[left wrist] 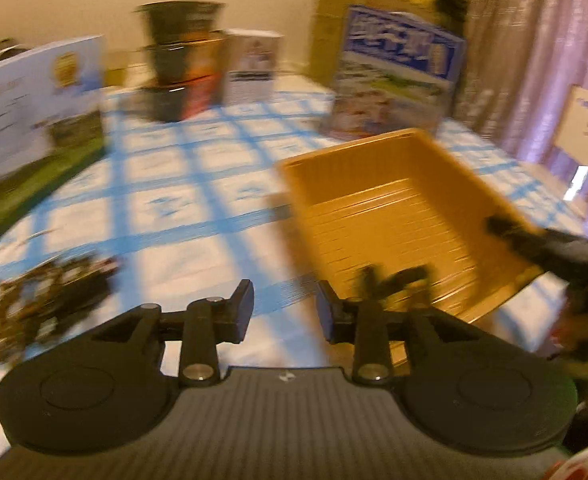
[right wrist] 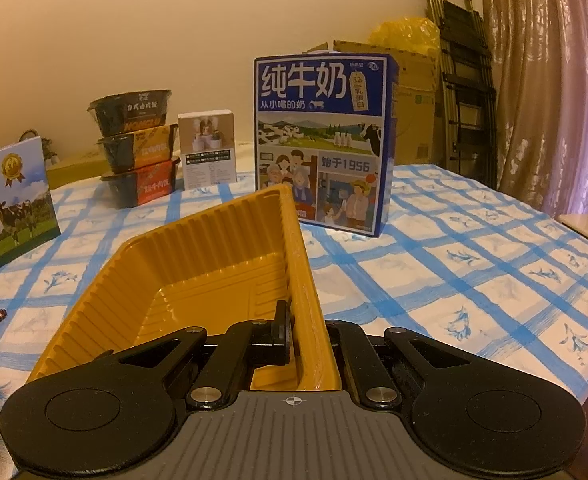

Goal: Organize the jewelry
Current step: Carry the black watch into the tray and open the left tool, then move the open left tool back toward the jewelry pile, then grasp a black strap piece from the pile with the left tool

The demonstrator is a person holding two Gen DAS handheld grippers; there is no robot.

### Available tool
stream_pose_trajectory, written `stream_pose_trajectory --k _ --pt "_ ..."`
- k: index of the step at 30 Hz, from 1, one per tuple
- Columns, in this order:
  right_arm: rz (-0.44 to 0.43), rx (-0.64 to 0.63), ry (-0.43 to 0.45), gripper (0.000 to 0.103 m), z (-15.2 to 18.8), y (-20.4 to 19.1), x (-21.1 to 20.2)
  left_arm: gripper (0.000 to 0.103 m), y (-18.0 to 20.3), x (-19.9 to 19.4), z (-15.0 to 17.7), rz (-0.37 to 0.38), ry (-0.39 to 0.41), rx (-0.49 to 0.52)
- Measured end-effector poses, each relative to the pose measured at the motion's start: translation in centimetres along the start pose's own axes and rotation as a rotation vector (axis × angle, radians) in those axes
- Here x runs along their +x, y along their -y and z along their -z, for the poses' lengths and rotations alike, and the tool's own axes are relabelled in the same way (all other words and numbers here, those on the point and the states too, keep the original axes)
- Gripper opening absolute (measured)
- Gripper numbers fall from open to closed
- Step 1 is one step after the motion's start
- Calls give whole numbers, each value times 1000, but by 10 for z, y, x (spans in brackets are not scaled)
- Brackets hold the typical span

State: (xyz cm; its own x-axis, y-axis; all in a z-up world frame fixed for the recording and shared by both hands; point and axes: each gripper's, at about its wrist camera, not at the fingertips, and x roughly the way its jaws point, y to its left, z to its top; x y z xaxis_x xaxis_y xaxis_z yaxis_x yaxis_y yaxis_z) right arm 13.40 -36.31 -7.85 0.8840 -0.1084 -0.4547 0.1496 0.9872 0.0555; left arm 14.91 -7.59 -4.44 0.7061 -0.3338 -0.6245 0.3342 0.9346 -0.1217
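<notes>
The right gripper (right wrist: 306,334) is closed on the right wall of the yellow tray (right wrist: 198,264), one finger inside the tray and the other outside, so the wall is pinched between the pads. The tray stands on a table with a blue checked cloth (right wrist: 474,264), in front of a blue milk carton (right wrist: 322,140). The left gripper (left wrist: 284,312) has its jaws apart and nothing is between them; it hangs over the cloth beside the near left corner of the tray. The left view is blurred. A dark heap of jewelry (left wrist: 42,296) lies on the cloth, left of the left gripper. Some small dark thing (left wrist: 390,280) sits at the tray's near edge, but I cannot tell what it is.
</notes>
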Motion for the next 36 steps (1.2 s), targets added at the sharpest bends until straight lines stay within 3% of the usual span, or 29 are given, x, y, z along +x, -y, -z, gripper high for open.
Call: stream_pose_trajectory --k 5,13,23,36 --pt "10 -10 1 5 0 -2 0 32 -45 -10 24 -136 -52 -69" --pt "12 -20 2 5 -1 -4 -1 32 -79 -22 48 -258 -66 -96" --pt "15 -23 2 5 -1 -4 0 35 -84 -16 45 -287 -33 -46" --pt "-11 -51 47 5 -7 -10 18 40 -86 14 23 -312 23 111"
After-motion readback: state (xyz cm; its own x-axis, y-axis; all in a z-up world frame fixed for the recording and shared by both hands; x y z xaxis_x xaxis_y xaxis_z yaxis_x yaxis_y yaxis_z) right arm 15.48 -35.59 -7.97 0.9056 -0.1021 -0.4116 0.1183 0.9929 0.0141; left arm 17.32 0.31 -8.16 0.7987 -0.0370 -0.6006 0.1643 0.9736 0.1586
